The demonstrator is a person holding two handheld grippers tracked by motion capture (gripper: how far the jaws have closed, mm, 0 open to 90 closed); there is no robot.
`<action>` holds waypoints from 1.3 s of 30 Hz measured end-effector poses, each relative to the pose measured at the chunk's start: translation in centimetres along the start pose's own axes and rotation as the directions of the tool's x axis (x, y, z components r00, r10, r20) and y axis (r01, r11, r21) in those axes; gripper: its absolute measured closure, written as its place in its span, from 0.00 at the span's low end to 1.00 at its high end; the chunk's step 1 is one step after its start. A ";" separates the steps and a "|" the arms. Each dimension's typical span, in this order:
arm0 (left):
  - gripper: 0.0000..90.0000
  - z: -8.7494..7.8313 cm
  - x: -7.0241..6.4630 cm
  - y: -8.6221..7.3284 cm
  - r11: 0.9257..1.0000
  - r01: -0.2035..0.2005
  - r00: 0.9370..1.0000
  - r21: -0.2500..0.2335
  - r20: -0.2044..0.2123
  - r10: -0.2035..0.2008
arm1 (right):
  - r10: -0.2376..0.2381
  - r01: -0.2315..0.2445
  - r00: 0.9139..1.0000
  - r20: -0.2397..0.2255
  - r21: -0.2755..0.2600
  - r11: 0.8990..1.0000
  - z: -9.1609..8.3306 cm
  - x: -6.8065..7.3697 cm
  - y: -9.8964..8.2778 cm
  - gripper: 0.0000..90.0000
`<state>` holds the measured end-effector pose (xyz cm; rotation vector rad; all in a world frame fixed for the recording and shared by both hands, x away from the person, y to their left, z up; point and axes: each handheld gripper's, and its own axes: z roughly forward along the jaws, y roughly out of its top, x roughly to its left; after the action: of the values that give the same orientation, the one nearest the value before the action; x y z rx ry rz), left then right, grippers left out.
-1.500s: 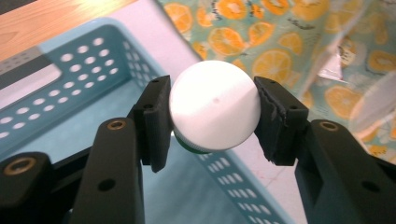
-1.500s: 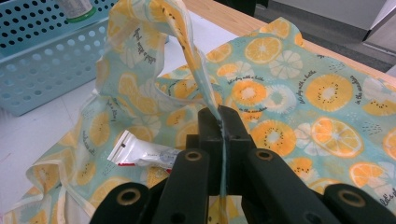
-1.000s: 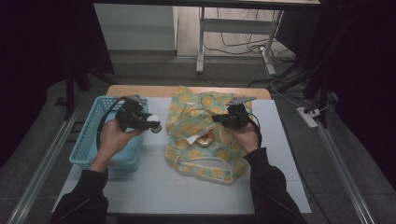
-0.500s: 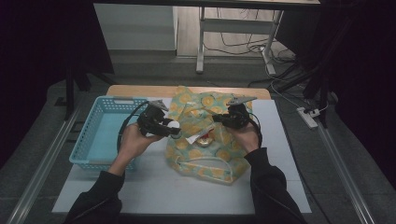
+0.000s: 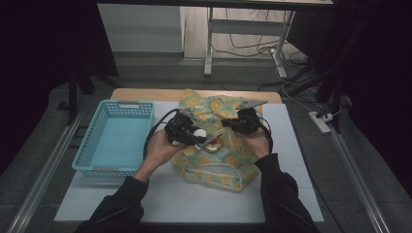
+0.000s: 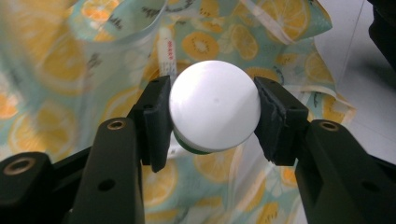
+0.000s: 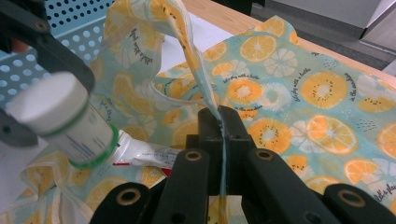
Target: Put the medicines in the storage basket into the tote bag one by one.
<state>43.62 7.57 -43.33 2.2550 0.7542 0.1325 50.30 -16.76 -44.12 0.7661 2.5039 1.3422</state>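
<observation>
**Carrying a white-capped jar from the basket side to the open fruit-print bag**

Crossing from above the light blue perforated plastic basket (image 5: 116, 138), where it hung a second ago, the left hand-held gripper (image 6: 212, 114) now sits over the mouth of the soft pale-green cloth bag printed with orange slices (image 5: 214, 145). Its jaws stand partly closed on a small round jar with a smooth white cap and a green band under the cap (image 6: 214, 105), pads pressing on either side of the cap. The right hand-held gripper (image 7: 223, 135) has kept its place, its jaws pinched tight on the bag's upper edge and lifting it so the opening stays up.

That shift suggests the packing step is close to its end: the jar is at the opening, just above the fabric, and probably needs only lowering and letting go.

From the right gripper view the jar (image 7: 63, 119) looks like a short cylinder with a printed label, tilted, cap toward the camera. A white squeeze tube with red lettering (image 7: 144, 154) already lies inside the bag, just beside it. The bag rests crumpled on the white tabletop (image 5: 291, 170), right of the basket.
</observation>
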 end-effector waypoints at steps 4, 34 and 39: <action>0.56 1.4 -0.4 0.7 1.000 -0.012 1.000 0.003 0.010 0.012 | 0.003 -0.003 1.000 0.004 -0.003 1.000 0.0 -0.1 0.0 0.99; 0.55 7.1 0.5 1.4 0.999 0.027 0.999 0.034 -0.037 -0.026 | -0.002 0.002 1.000 0.000 -0.002 1.000 0.0 0.1 0.1 0.99; 0.49 7.0 0.5 1.3 0.999 0.029 0.999 0.015 -0.031 -0.029 | -0.002 0.002 1.000 0.001 0.000 1.000 0.0 0.1 0.0 0.99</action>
<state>46.76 2.79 -47.52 2.2602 0.8066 0.1487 50.23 -16.69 -44.08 0.7634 2.5031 1.3412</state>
